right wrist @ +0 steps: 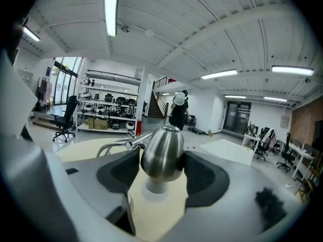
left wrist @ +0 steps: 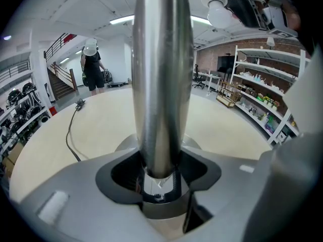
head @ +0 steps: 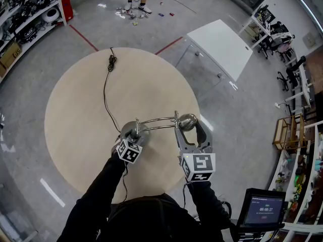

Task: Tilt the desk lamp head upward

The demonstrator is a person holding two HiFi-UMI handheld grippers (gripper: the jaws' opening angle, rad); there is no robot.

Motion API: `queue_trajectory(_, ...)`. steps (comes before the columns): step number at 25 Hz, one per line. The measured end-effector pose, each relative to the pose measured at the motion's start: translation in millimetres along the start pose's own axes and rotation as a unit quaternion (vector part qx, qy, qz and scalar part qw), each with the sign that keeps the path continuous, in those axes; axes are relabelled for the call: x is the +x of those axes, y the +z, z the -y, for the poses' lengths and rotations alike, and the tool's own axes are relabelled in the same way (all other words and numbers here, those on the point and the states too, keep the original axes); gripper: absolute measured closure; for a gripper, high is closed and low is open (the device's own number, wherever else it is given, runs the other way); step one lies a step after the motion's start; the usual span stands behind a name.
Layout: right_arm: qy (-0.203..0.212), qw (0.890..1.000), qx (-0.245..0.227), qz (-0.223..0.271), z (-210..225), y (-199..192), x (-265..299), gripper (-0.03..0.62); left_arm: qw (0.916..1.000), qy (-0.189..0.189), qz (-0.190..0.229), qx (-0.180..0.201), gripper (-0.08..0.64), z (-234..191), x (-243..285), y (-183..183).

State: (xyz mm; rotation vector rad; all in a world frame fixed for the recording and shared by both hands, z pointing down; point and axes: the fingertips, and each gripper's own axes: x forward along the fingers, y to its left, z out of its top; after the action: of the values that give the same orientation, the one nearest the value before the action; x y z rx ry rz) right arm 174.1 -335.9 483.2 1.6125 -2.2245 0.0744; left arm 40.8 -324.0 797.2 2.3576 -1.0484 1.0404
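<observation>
My left gripper (left wrist: 160,183) is clamped on the brushed-metal upright pole (left wrist: 161,79) of the silver desk lamp, low down, just above its round metal base (head: 127,129). My right gripper (right wrist: 162,173) is closed on the rounded, polished-metal lamp head (right wrist: 162,153), with a dark pad pressing on each side of it. The lamp stands on the round, pale beige tabletop (head: 75,110), near the edge closest to me. Its curved twin-rod arm (head: 156,121) runs from the pole across to the head on my right. A thin black cord (head: 105,92) trails from the base away across the tabletop.
</observation>
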Motion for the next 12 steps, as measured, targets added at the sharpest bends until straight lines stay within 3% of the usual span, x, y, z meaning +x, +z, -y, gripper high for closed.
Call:
queue_trajectory(3, 0.001, 1.000, 0.002, -0.003, -0.7, 0.0, 0.8, 0.301, 1.0000, -0.003, -0.003, -0.002, 0.330, -0.9, 0.0, -1.1)
queue_trajectory(6, 0.005, 1.000, 0.007, -0.005, -1.3, -2.7, 1.1, 0.301, 0.9987, -0.041, 0.001, -0.029, 0.301, 3.1, -4.4, 0.5)
queue_trajectory(8, 0.006, 1.000, 0.009, -0.006, 0.8, -6.1, -0.8, 0.301, 0.9963, -0.055, 0.038, -0.055, 0.253, 3.3, -19.0, 17.2)
queue_trajectory(12, 0.004, 1.000, 0.013, -0.009, 5.4, -8.7, -3.2, 0.301, 0.9868, -0.023, 0.149, -0.059, 0.253, -8.7, -73.5, 79.9)
